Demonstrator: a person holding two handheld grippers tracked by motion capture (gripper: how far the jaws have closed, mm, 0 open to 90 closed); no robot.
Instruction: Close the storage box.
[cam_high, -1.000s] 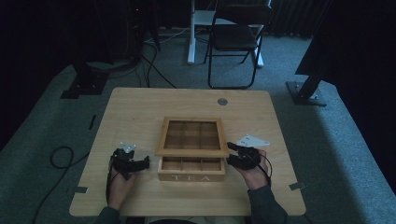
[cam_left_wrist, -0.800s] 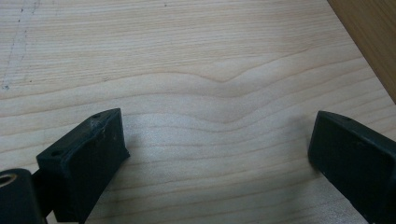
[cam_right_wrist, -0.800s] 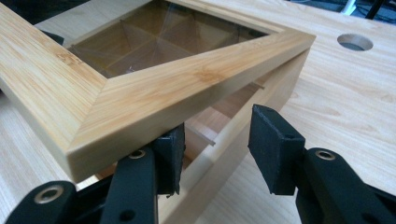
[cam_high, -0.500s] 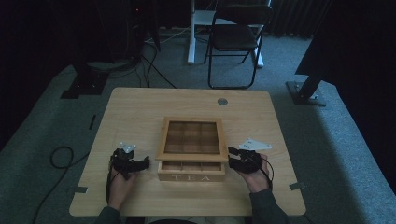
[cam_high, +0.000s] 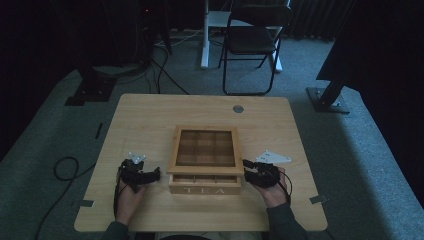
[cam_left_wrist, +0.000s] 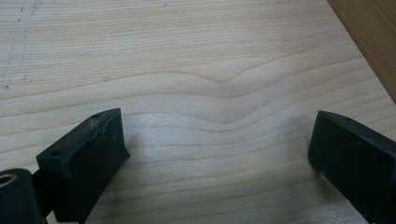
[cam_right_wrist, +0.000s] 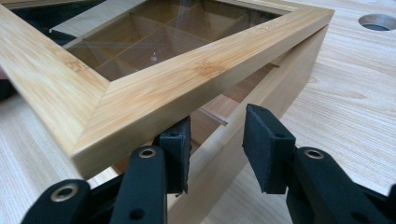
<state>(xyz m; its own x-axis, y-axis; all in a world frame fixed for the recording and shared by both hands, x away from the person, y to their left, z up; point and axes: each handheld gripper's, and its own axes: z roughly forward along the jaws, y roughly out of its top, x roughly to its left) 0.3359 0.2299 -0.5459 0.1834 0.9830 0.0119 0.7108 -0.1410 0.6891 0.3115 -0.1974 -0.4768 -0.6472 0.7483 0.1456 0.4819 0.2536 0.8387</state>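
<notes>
Lid's lifted a bit more now; right gripper (cam_right_wrist: 217, 154) fingers narrow under the tea box (cam_high: 205, 183) lid (cam_right_wrist: 154, 88) corner, left gripper (cam_left_wrist: 219, 154) wide over the table (cam_left_wrist: 196, 56).

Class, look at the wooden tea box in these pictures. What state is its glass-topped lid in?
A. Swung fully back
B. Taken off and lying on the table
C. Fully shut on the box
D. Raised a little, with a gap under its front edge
D: in the right gripper view the lid stands above the box, with a gap showing the dividers, and the right gripper sits at that corner.
</notes>
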